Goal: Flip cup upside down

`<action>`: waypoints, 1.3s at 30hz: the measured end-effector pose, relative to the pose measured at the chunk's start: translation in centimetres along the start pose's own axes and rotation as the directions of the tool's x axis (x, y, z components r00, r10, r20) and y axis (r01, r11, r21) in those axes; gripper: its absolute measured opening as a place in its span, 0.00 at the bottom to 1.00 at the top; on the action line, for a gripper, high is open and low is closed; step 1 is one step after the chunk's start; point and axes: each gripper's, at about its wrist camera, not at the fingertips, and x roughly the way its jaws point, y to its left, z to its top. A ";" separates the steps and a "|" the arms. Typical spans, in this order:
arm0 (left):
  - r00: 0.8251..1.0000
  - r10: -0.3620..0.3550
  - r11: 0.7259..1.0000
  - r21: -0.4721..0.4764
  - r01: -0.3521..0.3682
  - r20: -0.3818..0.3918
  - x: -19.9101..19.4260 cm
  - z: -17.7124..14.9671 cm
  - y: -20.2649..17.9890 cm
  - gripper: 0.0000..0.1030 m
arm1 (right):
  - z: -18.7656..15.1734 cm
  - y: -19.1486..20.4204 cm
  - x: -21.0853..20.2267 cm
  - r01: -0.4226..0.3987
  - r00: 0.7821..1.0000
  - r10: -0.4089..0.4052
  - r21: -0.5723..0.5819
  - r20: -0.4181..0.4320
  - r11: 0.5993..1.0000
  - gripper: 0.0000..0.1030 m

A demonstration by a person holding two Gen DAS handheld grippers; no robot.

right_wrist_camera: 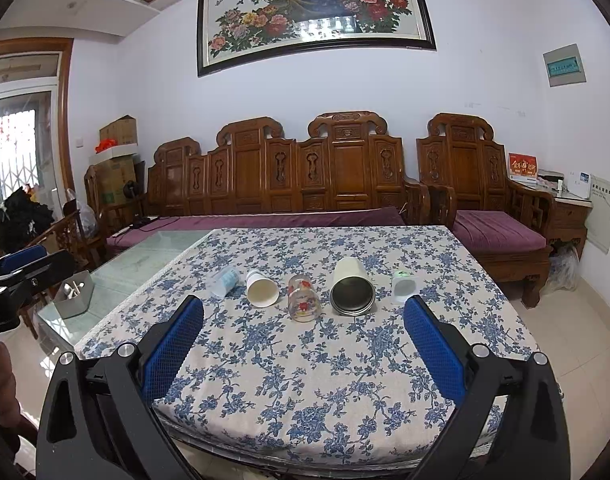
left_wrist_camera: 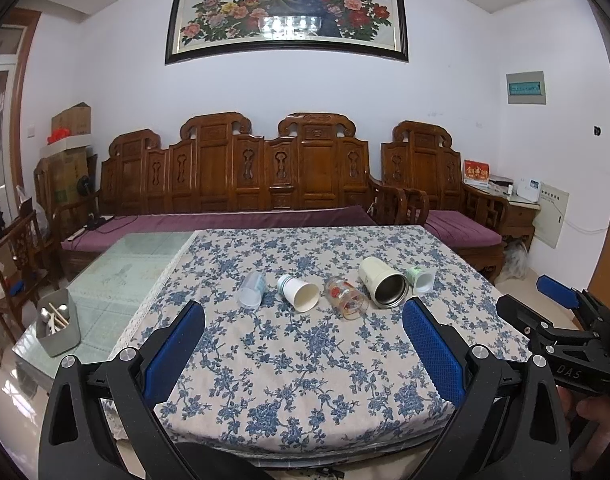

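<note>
Floral-clothed table, five toppled cups

Lighting, both views: you get bright, even daylight, entering by the window at left of the frame. Glare: white patch on the framed painting. Shadows: soft, faint. Distortion: strong fisheye bending with dark vignette at corners. Focus: sharp overall.

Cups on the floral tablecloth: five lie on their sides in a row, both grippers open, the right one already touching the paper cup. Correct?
Not quite. The right wrist view shows the right gripper short of the paper cup, touching nothing. The rest holds: five cups lying on the tablecloth, left gripper open too.
</note>
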 end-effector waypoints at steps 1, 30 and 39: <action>1.000 0.001 1.000 0.001 -0.001 0.000 0.0 -0.1 0.0 0.93 | 0.0 0.0 0.0 0.000 1.000 0.000 0.000 0.000 1.000 0.98; 0.998 -0.005 1.000 -0.002 0.005 -0.063 2.1 -0.8 0.6 0.93 | -0.9 -0.2 1.6 -0.008 0.999 0.008 0.011 -0.035 1.000 0.98; 0.979 -0.014 1.000 -0.004 0.013 -0.202 7.8 -1.7 2.3 0.93 | -1.8 -1.1 7.1 -0.011 0.991 0.012 0.010 -0.132 1.000 0.98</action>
